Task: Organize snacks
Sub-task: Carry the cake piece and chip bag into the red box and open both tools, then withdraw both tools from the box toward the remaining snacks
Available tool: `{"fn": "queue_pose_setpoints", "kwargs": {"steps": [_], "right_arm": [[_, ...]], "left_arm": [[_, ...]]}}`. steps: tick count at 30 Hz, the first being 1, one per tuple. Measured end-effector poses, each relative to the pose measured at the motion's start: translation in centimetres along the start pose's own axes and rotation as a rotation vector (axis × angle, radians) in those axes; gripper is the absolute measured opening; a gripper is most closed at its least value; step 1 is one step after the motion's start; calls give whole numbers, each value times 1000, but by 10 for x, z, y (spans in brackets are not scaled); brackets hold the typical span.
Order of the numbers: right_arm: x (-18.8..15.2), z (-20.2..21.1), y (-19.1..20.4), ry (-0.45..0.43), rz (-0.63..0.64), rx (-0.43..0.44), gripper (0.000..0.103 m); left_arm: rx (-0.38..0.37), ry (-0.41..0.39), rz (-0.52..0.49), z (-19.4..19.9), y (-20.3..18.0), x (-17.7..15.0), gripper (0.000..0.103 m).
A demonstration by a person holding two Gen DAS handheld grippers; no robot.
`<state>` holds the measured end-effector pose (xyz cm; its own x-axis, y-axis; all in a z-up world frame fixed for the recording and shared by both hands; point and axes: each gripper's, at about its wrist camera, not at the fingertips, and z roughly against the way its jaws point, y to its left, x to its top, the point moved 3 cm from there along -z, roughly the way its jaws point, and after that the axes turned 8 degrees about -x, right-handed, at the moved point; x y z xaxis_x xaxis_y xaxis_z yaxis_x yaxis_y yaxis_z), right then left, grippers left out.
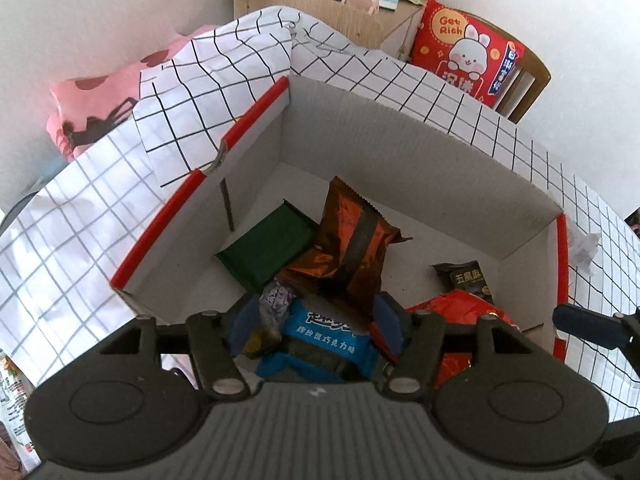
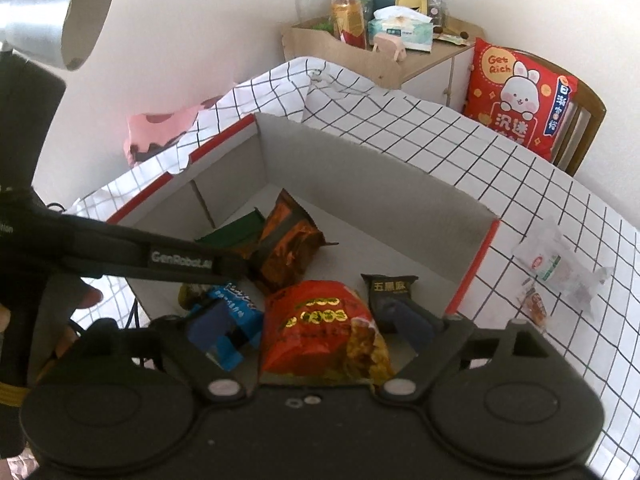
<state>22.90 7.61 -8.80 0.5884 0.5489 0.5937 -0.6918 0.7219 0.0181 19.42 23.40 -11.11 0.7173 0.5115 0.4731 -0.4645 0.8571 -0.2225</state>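
A white cardboard box with red-edged flaps (image 1: 400,152) sits on a white tablecloth with a black grid pattern (image 1: 80,220) and fills the middle of both views.

In the left wrist view, the left gripper (image 1: 316,320) hangs low in the centre of the frame, inside the box. Its blue-padded fingers are spread about as wide as a blue snack packet with white Chinese lettering (image 1: 326,338), which lies between them. Whether the pads actually press on the packet cannot be told. A small purple-wrapped sweet (image 1: 276,300) lies just beside the left pad. Above these, toward the centre of the frame, a shiny orange-brown foil packet (image 1: 348,248) leans partly over a dark green flat packet (image 1: 266,250). At lower right are a red foil bag with gold print (image 1: 460,312) and a small black packet with gold characters (image 1: 466,280).

In the right wrist view, the right gripper (image 2: 316,324) is at the lower centre, its fingers wide apart and holding nothing, straddling the red foil bag (image 2: 320,328). The black packet (image 2: 392,292) lies just behind its right finger. At the right of the frame, outside the box, a clear plastic snack bag (image 2: 560,268) lies on the tablecloth. A red rabbit cushion (image 2: 520,92) rests on a wooden chair (image 2: 588,120) at upper right.
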Motion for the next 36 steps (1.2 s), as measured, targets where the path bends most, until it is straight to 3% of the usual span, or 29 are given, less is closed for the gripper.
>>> {"fn": "queue_pose_setpoints", "kwargs": {"steps": [10, 13, 31, 34, 36], "right_arm": [[-6, 26, -12, -28, -52, 29, 100], [-8, 36, -15, -45, -70, 41, 103], [-47, 103, -75, -117, -175, 35, 103], [-56, 110, -90, -124, -197, 24, 103], [-64, 116, -100, -130, -210, 13, 103]], "left_arm": [[-34, -79, -6, 33, -4, -6, 72], [-46, -110, -20, 45, -10, -10, 80], [-167, -183, -144, 83, -78, -39, 88], [-201, -181, -172, 85, -95, -46, 101], [-220, -176, -191, 84, -106, -51, 102]]}}
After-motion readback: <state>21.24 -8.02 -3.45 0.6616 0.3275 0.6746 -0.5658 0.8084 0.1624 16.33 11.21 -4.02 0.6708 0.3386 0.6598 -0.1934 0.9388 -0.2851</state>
